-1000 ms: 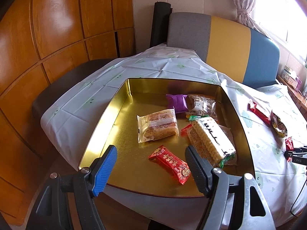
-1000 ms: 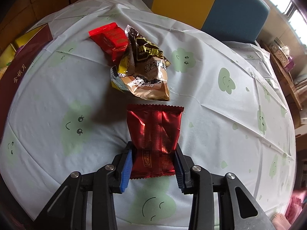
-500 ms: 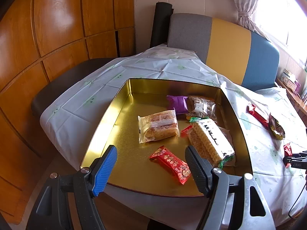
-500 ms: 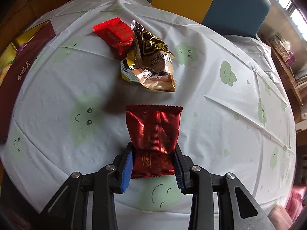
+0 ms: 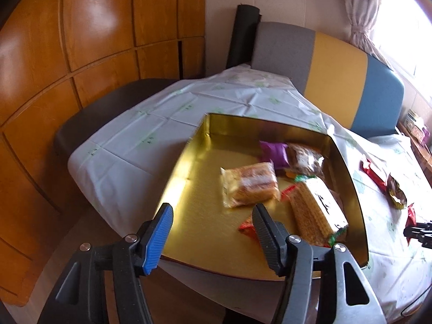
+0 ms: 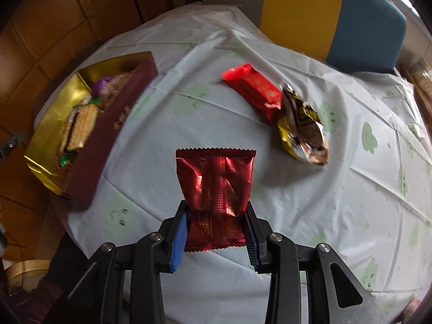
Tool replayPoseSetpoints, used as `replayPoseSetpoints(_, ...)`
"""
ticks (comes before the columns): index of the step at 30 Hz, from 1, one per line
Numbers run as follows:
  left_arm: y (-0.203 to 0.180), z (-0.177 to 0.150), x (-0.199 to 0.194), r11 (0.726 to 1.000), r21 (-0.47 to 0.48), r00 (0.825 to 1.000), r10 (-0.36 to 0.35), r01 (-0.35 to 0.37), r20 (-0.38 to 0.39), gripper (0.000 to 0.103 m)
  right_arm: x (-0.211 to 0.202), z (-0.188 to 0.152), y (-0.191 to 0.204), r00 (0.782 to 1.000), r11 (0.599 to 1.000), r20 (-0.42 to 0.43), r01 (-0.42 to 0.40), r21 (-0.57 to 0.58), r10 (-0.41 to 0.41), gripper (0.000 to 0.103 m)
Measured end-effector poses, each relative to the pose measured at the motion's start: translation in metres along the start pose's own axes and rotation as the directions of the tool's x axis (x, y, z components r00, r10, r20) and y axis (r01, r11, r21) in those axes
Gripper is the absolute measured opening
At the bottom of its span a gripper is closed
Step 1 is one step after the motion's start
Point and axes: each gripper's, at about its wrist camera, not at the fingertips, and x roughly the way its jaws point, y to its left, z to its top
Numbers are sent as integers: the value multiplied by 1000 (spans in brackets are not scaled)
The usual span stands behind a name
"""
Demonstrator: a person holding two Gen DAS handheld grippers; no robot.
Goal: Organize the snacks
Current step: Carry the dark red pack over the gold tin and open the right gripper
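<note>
Since a second ago our right gripper (image 6: 216, 222), clenched on the crinkled dark-red foil snack packet (image 6: 215, 186), has lifted it off the white smiley-print tablecloth (image 6: 337, 202) toward the gold-lined maroon tin (image 6: 108, 132), while our left gripper (image 5: 212, 232) hangs wide and ungrasping.

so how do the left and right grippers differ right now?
The left gripper is open and holds nothing; the right gripper is shut on the dark red packet. Left hovers at the gold tray; right is over the tablecloth. Both have a blue pad on one finger.
</note>
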Motion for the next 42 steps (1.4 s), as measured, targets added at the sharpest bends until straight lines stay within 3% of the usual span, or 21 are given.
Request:
replayPoseSetpoints(5, 25, 7, 2, 997, -71, 999, 39, -39, -1, 62, -12, 30, 72, 989, 985, 60, -131, -113, 138, 38)
replayPoseSetpoints(9, 36, 6, 4, 993, -101, 998, 62, -61, 8, 56, -6, 47, 139, 972, 951, 50, -214, -223, 231, 38)
replayPoseSetpoints(13, 42, 3, 6, 991, -119, 998, 69, -68, 7, 56, 25, 60, 193, 963, 920, -17, -260, -294, 267, 38)
replayPoseSetpoints(17, 46, 3, 10, 988, -139, 998, 67, -66, -2, 56, 58, 68, 233, 965, 906, -86, -261, -332, 246, 38)
replayPoseSetpoints(22, 46, 2, 11, 988, -140, 998, 64, -63, 0, 56, 96, 75, 248, 969, 908, -154, -237, -346, 194, 39)
replayPoseSetpoints(30, 43, -1, 15, 989, -135, 998, 61, -62, -13, 56, 120, 76, 255, 970, 915, -178, -218, -340, 165, 45)
replayPoseSetpoints(35, 41, -1, 15, 990, -125, 998, 61, -61, -11, 56, 110, 75, 242, 968, 923, -152, -239, -302, 201, 51)
replayPoseSetpoints(42, 35, -1, 11, 993, -101, 998, 63, -61, 9, 56, 65, 70, 227, 963, 915, -39, -266, -303, 268, 51)
